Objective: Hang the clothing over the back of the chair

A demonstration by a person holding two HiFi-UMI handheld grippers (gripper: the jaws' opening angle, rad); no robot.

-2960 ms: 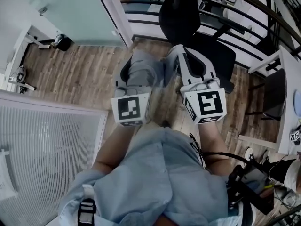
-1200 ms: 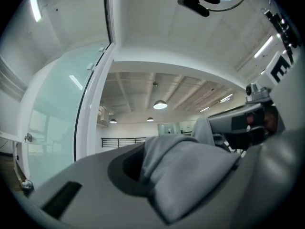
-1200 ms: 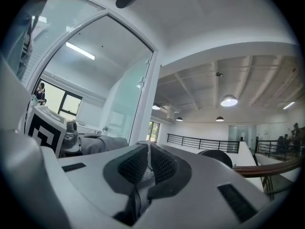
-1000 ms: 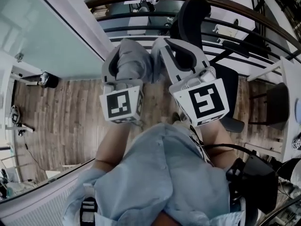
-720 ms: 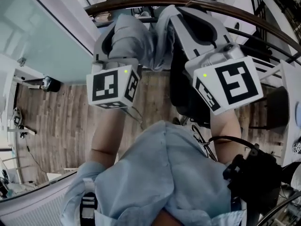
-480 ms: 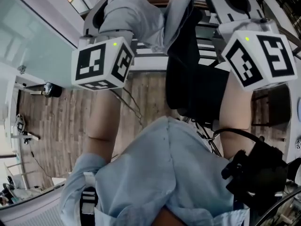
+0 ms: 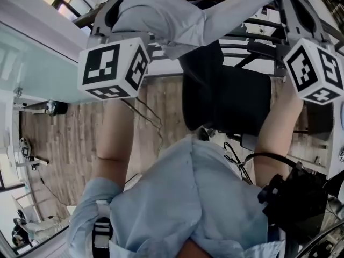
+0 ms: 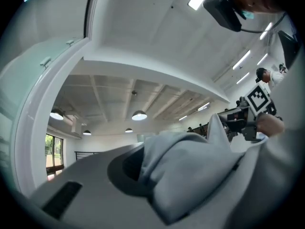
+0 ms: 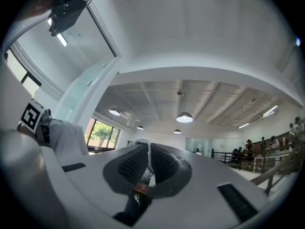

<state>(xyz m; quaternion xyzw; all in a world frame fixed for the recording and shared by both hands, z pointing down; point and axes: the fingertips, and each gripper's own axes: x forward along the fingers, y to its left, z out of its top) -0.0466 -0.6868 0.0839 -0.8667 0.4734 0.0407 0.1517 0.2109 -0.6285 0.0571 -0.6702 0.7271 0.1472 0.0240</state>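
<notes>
While our left tongs (image 8: 159,173) and right tongs (image 9: 148,162) clench the pale grey cloth garment (image 7: 183,15), stretched high above the black padded office chair (image 7: 228,104), we should keep it taut — and lower its middle squarely over the chair's back.

I watch both grippers climb from the middle of the head view to its top edge and swing apart. The left gripper (image 8: 143,168) now shows its marker cube (image 7: 113,66) at the upper left, and the right gripper (image 9: 148,159) sits at the far right. The pale grey cloth garment (image 7: 215,12), bunched between them before, now stretches across the top. The black padded office chair (image 7: 226,101) slides from the upper edge to mid-frame, beneath the cloth.
</notes>
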